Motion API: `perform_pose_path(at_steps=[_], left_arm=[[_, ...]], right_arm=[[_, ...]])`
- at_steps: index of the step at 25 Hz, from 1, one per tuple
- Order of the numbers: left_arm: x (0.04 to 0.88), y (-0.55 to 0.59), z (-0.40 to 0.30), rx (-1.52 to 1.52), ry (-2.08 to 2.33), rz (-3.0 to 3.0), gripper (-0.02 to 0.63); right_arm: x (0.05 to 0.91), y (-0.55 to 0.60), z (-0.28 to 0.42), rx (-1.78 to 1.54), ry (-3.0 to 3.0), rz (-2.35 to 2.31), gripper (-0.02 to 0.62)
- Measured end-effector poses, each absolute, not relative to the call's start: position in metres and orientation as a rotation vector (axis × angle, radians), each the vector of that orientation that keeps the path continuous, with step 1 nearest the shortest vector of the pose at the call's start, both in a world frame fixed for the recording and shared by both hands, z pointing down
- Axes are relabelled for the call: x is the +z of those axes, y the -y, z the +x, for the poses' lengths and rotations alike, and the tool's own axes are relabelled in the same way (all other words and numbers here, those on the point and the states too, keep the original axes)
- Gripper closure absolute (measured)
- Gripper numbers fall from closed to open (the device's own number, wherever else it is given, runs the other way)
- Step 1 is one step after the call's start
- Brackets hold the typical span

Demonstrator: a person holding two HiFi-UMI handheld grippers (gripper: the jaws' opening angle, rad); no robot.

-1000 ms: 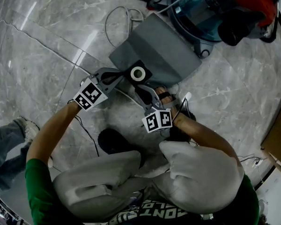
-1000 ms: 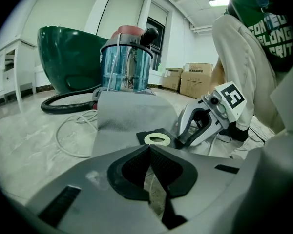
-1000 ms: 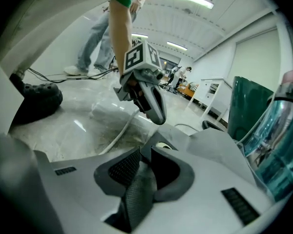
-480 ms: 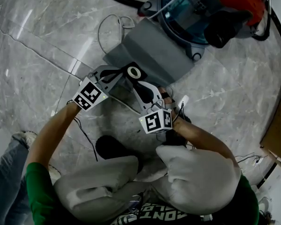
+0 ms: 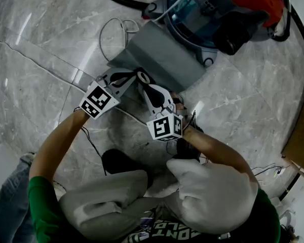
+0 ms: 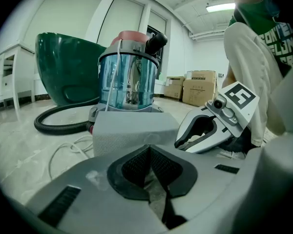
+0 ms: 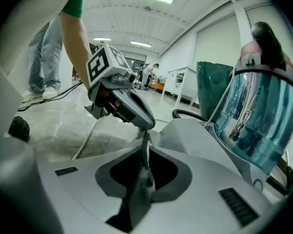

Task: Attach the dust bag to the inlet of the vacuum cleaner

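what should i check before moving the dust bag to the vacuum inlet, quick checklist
1. Left hand-held gripper shut on the dust bag collar: ok.
2. Right hand-held gripper shut on the collar: ok.
3. Inlet on the vacuum in sight: not ok, no view shows it.
4. Collar hole facing the inlet: cannot tell.
5. Cord apart from the collar: ok.
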State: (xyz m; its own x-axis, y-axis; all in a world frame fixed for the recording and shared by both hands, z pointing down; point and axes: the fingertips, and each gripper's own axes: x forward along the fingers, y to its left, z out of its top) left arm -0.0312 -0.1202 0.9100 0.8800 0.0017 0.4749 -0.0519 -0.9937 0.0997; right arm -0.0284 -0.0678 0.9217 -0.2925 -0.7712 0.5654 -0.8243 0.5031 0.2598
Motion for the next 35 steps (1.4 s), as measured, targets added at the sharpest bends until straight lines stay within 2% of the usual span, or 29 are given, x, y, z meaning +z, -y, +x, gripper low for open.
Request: perform_pose_path(at_steps=[6,12,17,25,28,35], left_arm=[[0.898,0.130,-0.024,0.753,0.009,3.007,0.601],[0.880,0.152,-0.017,0.759,-0.028,3.075,0.601],[0.895,0.140,-0.017,0.869,-0.172,3.037,0.601],[0.902,0.132,-0.017,0.846,-0.226,2.974,0.600],[0.903,0.129,-0.017,0.831,-0.275,2.942,0.568],[0.913,0.120,-0.018,0.910,-0.374,2.930,0.565]], right_arm=[[0.915,0.074,-0.019,0.125,2.150,1.291,0.580],[0.905,0.077,-0.004,0.131,2.168,1.304,0.581],[0.903,0.075,-0.001,0.144,2.165,1.311,0.581],[0.906,0.077,0.009,0.188,2.173,1.326,0.581],[0.907,0.077,0.010,0.195,2.181,1.322,0.581],[0.909,0.074,0.008,0.176,2.227,1.264,0.581]])
